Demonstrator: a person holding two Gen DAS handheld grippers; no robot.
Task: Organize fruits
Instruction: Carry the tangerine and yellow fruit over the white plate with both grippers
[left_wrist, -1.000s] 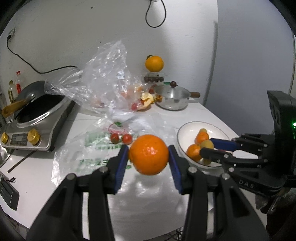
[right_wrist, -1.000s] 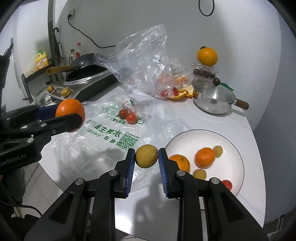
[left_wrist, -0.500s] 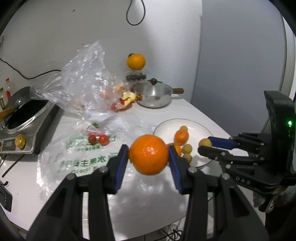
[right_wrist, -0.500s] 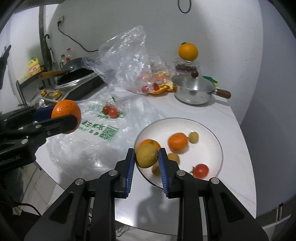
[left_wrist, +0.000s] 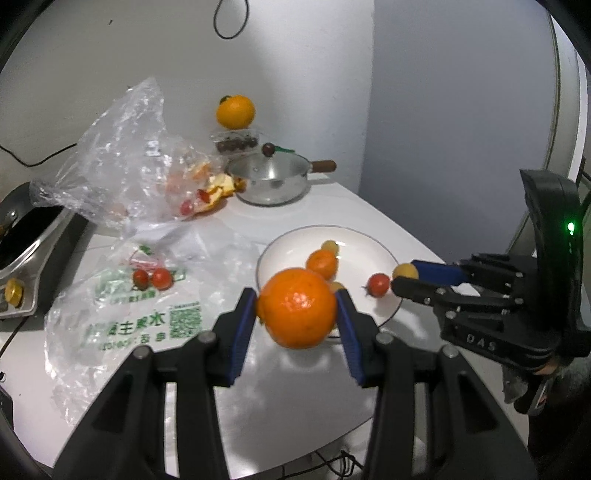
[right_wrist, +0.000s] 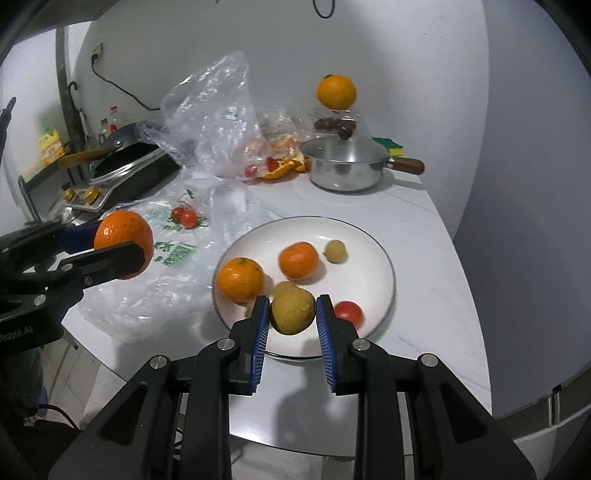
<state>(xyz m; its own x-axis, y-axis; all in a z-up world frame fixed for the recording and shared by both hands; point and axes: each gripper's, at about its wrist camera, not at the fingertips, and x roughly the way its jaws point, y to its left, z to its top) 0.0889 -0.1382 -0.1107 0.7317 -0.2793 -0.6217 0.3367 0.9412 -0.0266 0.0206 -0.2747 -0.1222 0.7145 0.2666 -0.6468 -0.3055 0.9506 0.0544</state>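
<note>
Over the white plate (right_wrist: 373, 236), both grippers have arrived from the bag side: the left gripper (left_wrist: 297, 314) pinches an orange (left_wrist: 297, 308), the right gripper (right_wrist: 291, 314) a yellow-green fruit (right_wrist: 293, 311); release seems next.

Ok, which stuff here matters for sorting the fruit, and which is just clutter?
In play:
left gripper holding orange
right gripper holding yellow-green fruit
white plate
loose cherry tomatoes

Clutter:
steel pot
wok
sponge
</note>
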